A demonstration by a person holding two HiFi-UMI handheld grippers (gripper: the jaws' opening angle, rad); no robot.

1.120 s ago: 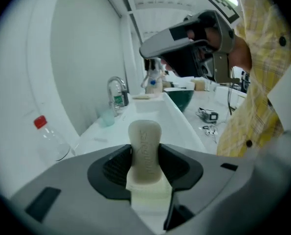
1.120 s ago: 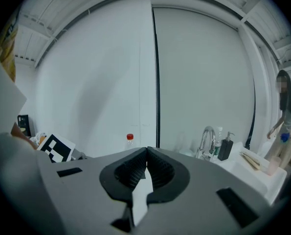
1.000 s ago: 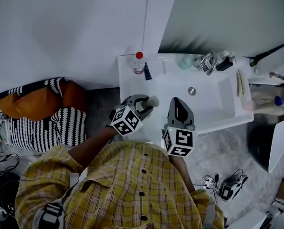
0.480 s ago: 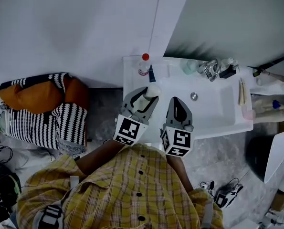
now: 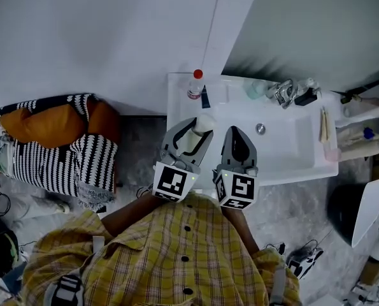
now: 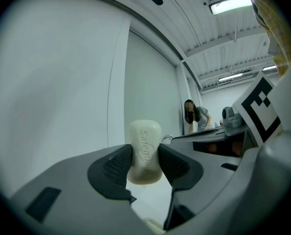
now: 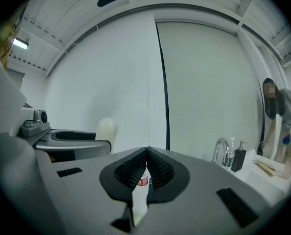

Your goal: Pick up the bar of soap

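Note:
The cream bar of soap (image 6: 145, 151) stands on end between the dark ribbed pads (image 6: 117, 166) of my left gripper (image 6: 145, 163), which is shut on it. In the head view this left gripper (image 5: 200, 126) holds the soap (image 5: 203, 122) above the left side of the white sink (image 5: 176, 107). My right gripper (image 5: 235, 134) hovers beside it over the sink's front, and its jaws are shut with nothing held. From the right gripper view (image 7: 146, 154) the soap (image 7: 106, 129) shows at the left, in the other gripper.
A red-capped bottle (image 5: 195, 85) stands at the sink's back left corner. A faucet (image 5: 281, 93), a dark dispenser (image 5: 307, 96) and a pale green cup (image 5: 254, 89) line the back rim. Striped and orange cushions (image 5: 55, 139) lie on the floor at left. A person (image 7: 281, 116) bends far right.
My left gripper has swung from pointing right to pointing away from me, carrying the soap a little toward the sink's back. The right gripper has barely moved.

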